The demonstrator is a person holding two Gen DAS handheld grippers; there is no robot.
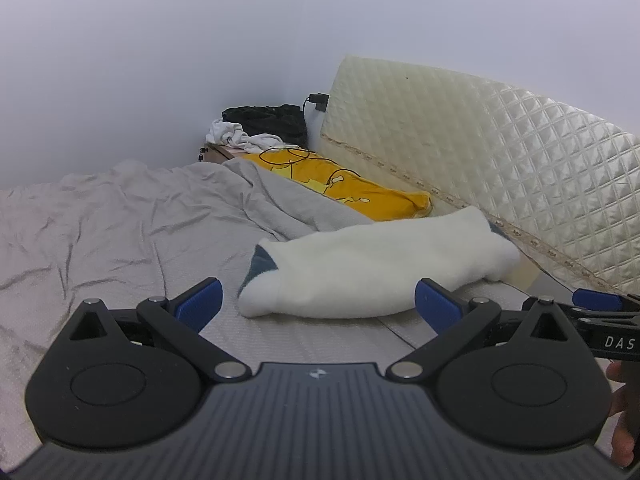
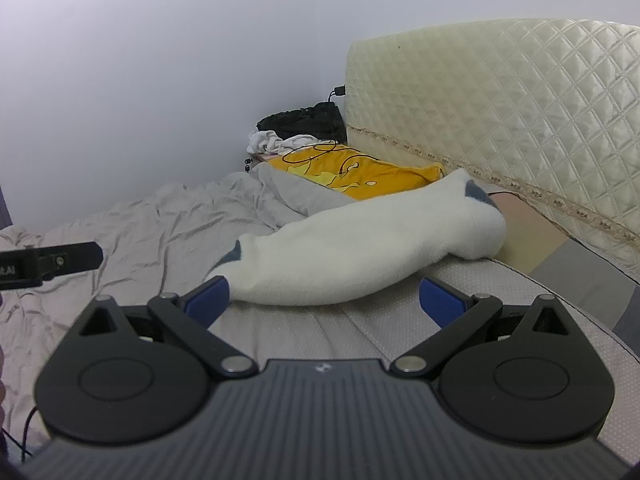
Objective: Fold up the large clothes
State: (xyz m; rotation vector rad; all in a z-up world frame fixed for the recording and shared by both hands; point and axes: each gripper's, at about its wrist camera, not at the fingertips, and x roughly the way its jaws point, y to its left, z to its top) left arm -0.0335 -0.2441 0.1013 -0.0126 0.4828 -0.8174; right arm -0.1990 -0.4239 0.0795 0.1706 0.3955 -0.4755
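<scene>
1. The left gripper (image 1: 318, 306) stands spread wide, its blue pads well apart and nothing between them; its rear body fills the lower part of the left wrist view and hides the bed surface closest to it.
2. The right gripper (image 2: 328, 300) is likewise released, jaws wide and empty. In the left wrist view only its blue tip and black side show at the right edge, cut off by the frame, with part of a hand (image 1: 624, 420) below it.
3. The white garment (image 1: 376, 270) lies bundled on the bed (image 1: 100, 240), just ahead of both grippers and touching neither as far as can be seen. It looks like fleece with dark blue-grey patches at both ends, though what kind of clothing it is cannot be made out.
4. Its long axis runs from near left to far right, the far end pointing toward the quilted cream headboard (image 1: 500, 152), which leans tilted.
5. Behind it, a grey blanket (image 1: 280, 204) partly covers a yellow pillow (image 1: 360, 192) with a thin cable (image 1: 300, 156) across it.
6. Farther back, a dark pile and white cloth are too small to identify.
</scene>
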